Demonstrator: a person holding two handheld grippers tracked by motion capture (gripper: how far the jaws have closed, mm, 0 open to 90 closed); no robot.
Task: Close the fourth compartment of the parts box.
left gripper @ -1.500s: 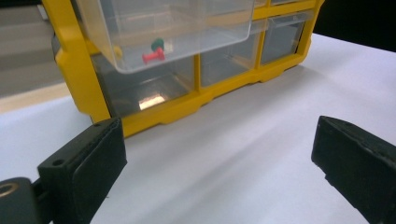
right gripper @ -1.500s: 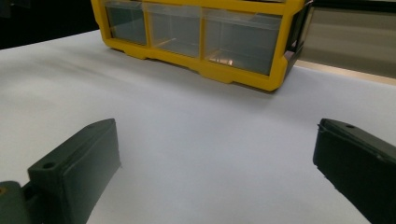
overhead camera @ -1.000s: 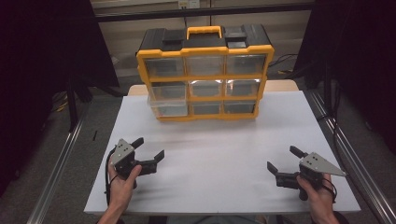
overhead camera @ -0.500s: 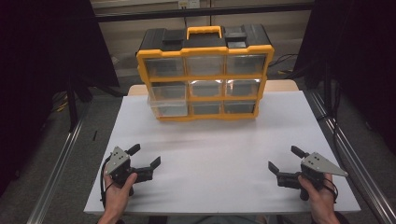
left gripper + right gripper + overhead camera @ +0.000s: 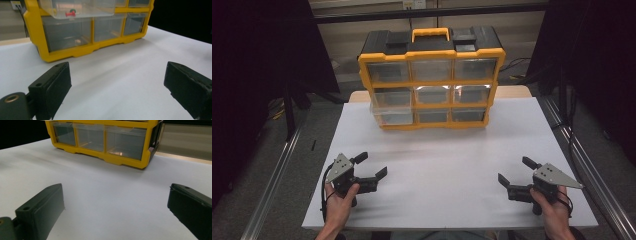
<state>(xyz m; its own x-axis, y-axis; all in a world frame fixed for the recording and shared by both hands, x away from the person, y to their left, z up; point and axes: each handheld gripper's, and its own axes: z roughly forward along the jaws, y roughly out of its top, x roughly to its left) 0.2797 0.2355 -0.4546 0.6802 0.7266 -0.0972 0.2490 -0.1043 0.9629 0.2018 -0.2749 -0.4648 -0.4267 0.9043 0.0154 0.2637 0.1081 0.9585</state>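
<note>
Yellow drawer organizer [image 5: 430,80] (one drawer [image 5: 393,114] out), both hand-held grippers gaping — left [image 5: 371,165], right [image 5: 515,170]

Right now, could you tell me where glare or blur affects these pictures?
High view: glare whitens the middle drawers of the organizer. Left gripper view: the pushpin is soft, the tongs sharper. Right gripper view: a small glint in the right drawer.

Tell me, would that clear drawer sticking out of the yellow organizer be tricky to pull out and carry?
Probably easy to slide: the clear drawer already juts from the yellow organizer. It looks like thin, stiff plastic, so likely light, though its smooth walls might slip between the fingers. The red pushpin inside would likely skid about if the drawer tilts.
</note>
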